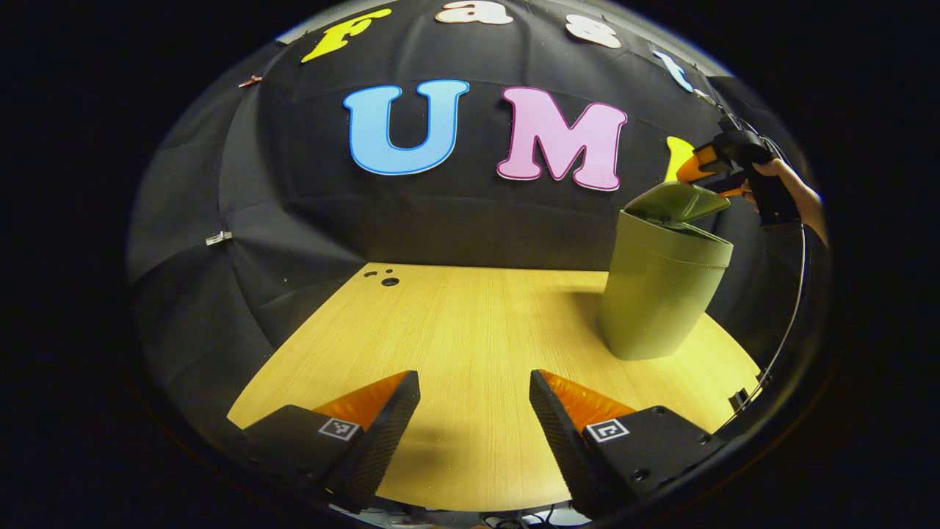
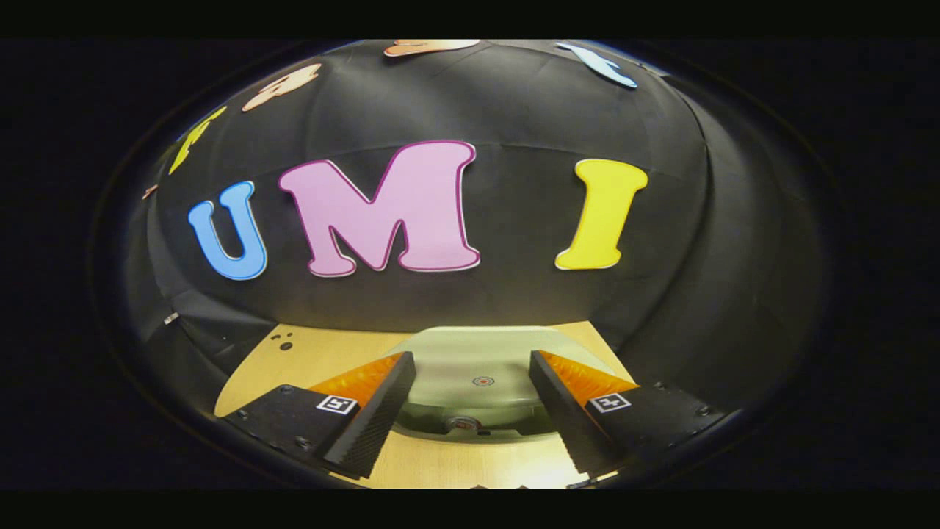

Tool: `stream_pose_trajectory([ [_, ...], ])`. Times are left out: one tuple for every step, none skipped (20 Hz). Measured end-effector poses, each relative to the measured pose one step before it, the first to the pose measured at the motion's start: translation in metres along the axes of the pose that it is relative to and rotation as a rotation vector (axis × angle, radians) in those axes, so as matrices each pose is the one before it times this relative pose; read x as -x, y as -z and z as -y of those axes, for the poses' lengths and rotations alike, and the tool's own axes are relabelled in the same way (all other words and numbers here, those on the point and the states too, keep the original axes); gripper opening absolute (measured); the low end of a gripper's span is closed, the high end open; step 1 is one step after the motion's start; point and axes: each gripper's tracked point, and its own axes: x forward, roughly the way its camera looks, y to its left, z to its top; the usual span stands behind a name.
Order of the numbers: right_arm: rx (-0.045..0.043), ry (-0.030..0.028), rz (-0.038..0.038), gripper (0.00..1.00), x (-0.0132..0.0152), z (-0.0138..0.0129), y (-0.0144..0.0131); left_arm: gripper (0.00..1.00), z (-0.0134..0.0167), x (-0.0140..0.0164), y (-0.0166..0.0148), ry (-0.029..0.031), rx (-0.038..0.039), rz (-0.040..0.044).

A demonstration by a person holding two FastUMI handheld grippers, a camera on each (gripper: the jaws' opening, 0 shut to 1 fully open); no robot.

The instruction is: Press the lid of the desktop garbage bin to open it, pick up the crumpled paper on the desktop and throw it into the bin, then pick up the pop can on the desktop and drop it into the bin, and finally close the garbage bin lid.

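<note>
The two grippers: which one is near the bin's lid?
The right gripper, beside the half-raised lid. The left gripper hangs over bare table.

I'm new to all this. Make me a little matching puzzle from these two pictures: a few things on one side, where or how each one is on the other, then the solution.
Things:
1. bin
2. lid
3. left gripper
4. right gripper

Places or states:
A. tilted partly up
B. open, low over bare table
C. standing at the table's right side in the left gripper view
D. open, just above the lid

Pairs: 1-C, 2-A, 3-B, 4-D
</note>
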Motion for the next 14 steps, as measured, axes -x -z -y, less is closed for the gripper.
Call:
stream_pose_trajectory([
  [0.0058, 0.00647, -0.01038, 0.98, -0.00041, 0.00165, 0.00822, 0.96, 0.00215, 0.0009, 0.00031, 0.00485, -0.00313, -0.00273],
  [-0.00047, 0.0042, -0.01286, 0.98, -0.0008, 0.00011, 0.0077, 0.96, 0.00011, -0.0002, 0.00029, 0.00507, -0.00277, -0.00268],
  [-0.00555, 0.00296, -0.01497, 0.97, -0.0002, -0.00071, 0.00823, 0.96, 0.00113, -0.00074, -0.00001, 0.00531, -0.00406, -0.00162],
  [-0.00651, 0.00289, -0.01072, 0.97, -0.00115, -0.0003, 0.00683, 0.96, 0.00141, -0.00025, -0.00115, 0.00392, -0.00632, -0.00083],
  [-0.00522, 0.00443, -0.01091, 0.97, -0.00132, 0.00091, 0.00677, 0.96, 0.001, 0.00084, -0.00046, 0.0051, -0.00742, 0.00216],
  [-0.00397, 0.00534, -0.01205, 0.97, -0.00113, 0.00111, 0.00591, 0.96, 0.00206, 0.00092, -0.00132, 0.00566, -0.00825, 0.00178],
  [-0.00256, 0.00429, -0.00624, 0.98, -0.00065, 0.00126, 0.00549, 0.96, 0.00147, -0.00013, 0.00001, 0.00594, -0.0094, 0.00128],
  [-0.00017, 0.00235, -0.00538, 0.98, -0.00055, 0.00066, 0.00332, 0.99, 0.00068, -0.00092, 0.00033, 0.00399, -0.00799, -0.00131],
  [0.00163, -0.00068, -0.00553, 0.98, -0.00067, -0.00067, 0.00366, 0.96, 0.00123, -0.00114, 0.00141, 0.00417, -0.0043, -0.00273],
  [0.00312, -0.0034, -0.01385, 0.98, 0.00061, -0.00071, 0.00467, 0.96, 0.0011, -0.0008, 0.00052, 0.00439, 0.00044, -0.00323],
  [0.00488, -0.00275, 0.01486, 0.98, 0.00101, -0.00028, -0.00172, 0.96, 0.00068, -0.00009, 0.00152, 0.00392, 0.00328, -0.0028],
  [0.00612, -0.00054, -0.00532, 0.98, -0.00041, 0.00057, 0.00292, 0.96, 0.00139, -0.0013, 0.0005, 0.00428, 0.00369, -0.00303],
  [0.00226, -0.00026, 0.00876, 0.96, -0.00014, -0.00013, -0.00145, 0.96, 0.00142, -0.00079, 0.00068, 0.00211, 0.0027, -0.00247],
  [0.00094, -0.00331, 0.00606, 0.98, -0.00259, -0.00019, -0.00012, 0.96, 0.00131, -0.00135, -0.00028, 0.00167, 0.00177, -0.00109],
])
